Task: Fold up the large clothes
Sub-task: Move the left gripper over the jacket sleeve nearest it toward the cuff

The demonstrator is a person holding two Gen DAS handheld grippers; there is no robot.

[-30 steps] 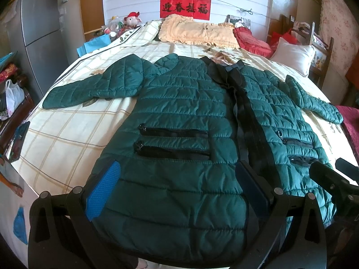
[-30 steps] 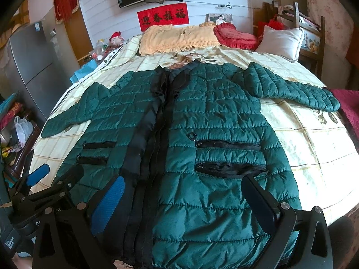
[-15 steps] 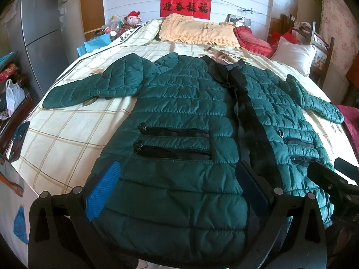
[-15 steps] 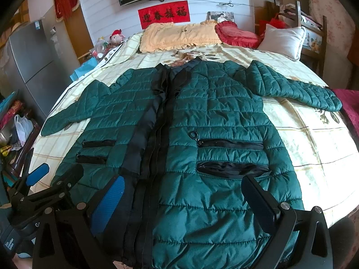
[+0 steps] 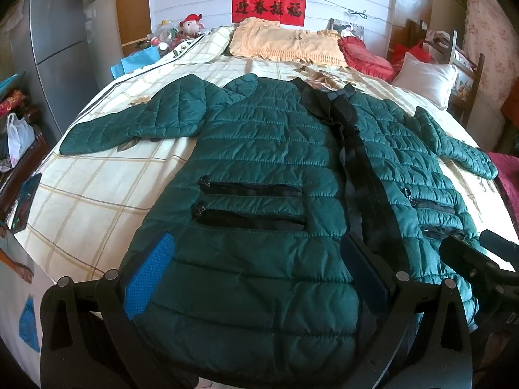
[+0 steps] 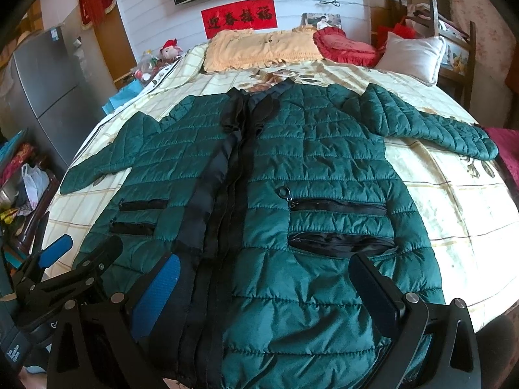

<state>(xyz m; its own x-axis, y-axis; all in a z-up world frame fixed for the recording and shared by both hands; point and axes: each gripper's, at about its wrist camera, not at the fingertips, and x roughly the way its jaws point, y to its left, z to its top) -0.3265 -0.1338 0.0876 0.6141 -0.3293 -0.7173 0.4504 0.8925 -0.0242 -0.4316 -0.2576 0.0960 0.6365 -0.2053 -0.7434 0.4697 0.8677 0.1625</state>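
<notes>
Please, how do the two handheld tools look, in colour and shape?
Each tool, left and right, has a black plastic frame with round silver screws and two long flat fingers. One pad faces the camera: bright blue, dotted texture. White lettering marks the left tool's body.

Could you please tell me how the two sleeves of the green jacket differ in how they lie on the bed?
The left sleeve lies wholly on the bed, its cuff short of the edge; the right sleeve reaches the bed's far side, its cuff at the edge. The left sleeve angles down toward the hem; the right sleeve runs more sideways. Both are quilted, spread out, unfolded.
</notes>
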